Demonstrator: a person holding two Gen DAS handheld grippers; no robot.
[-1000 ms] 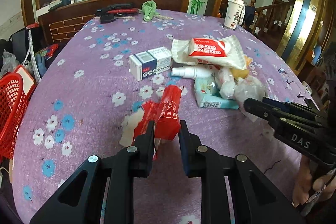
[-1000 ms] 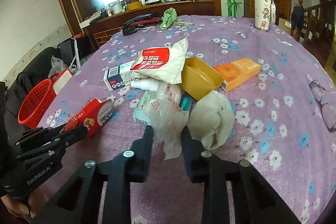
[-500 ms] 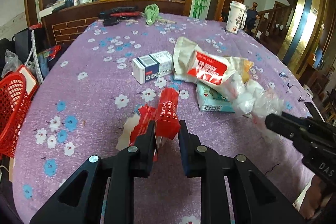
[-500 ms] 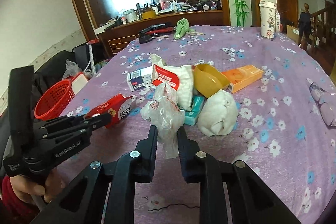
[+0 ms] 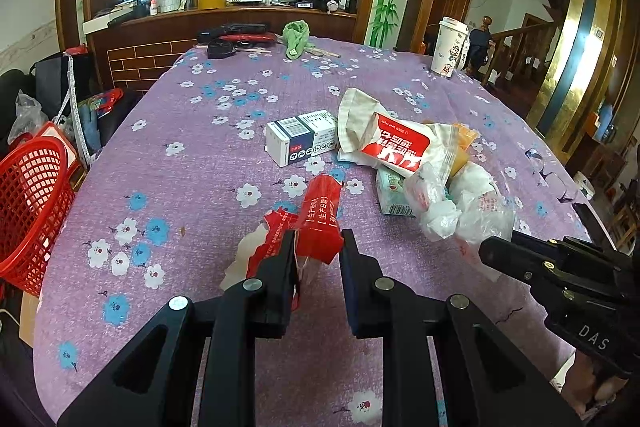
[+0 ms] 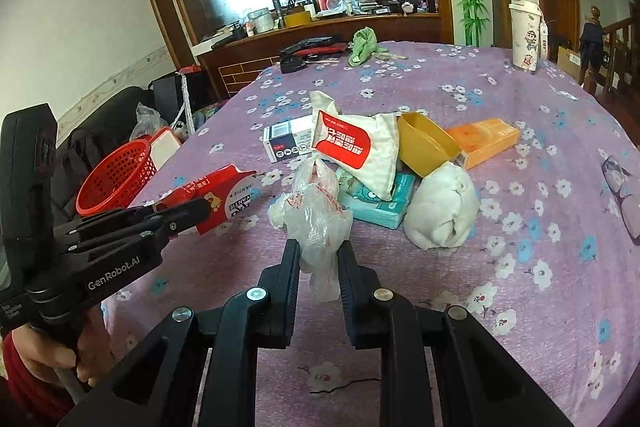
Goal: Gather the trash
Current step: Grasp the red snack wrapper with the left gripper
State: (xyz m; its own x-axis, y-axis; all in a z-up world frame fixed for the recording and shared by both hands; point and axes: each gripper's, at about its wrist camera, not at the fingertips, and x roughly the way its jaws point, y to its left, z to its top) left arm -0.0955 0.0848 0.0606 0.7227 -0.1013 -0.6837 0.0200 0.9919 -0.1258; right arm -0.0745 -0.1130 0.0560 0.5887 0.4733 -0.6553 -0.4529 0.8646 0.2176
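Observation:
My left gripper [image 5: 316, 255] is shut on a torn red wrapper [image 5: 316, 223], held just above the purple flowered tablecloth [image 5: 192, 167]. From the right wrist view the same wrapper [image 6: 216, 197] sticks out of the left gripper [image 6: 200, 207]. A crumpled clear plastic bag [image 6: 316, 215] is pinched in my right gripper [image 6: 318, 259], lifted off the cloth. That bag [image 5: 452, 211] hangs at the tip of the right gripper [image 5: 486, 251] in the left wrist view. A red mesh basket [image 5: 28, 211] sits off the table's left edge.
A trash pile lies mid-table: a white-and-blue box [image 6: 288, 141], a red-and-white pouch [image 6: 352, 151], a teal tissue pack [image 6: 380, 203], a yellow dish [image 6: 428, 147], an orange box [image 6: 484, 141], a white wad [image 6: 440, 211]. A paper cup [image 6: 526, 35] and green cloth [image 6: 362, 45] stand farther back.
The right gripper has pulled the plastic bag up and away from the pile, toward the near edge. The left gripper still holds the red wrapper in much the same place.

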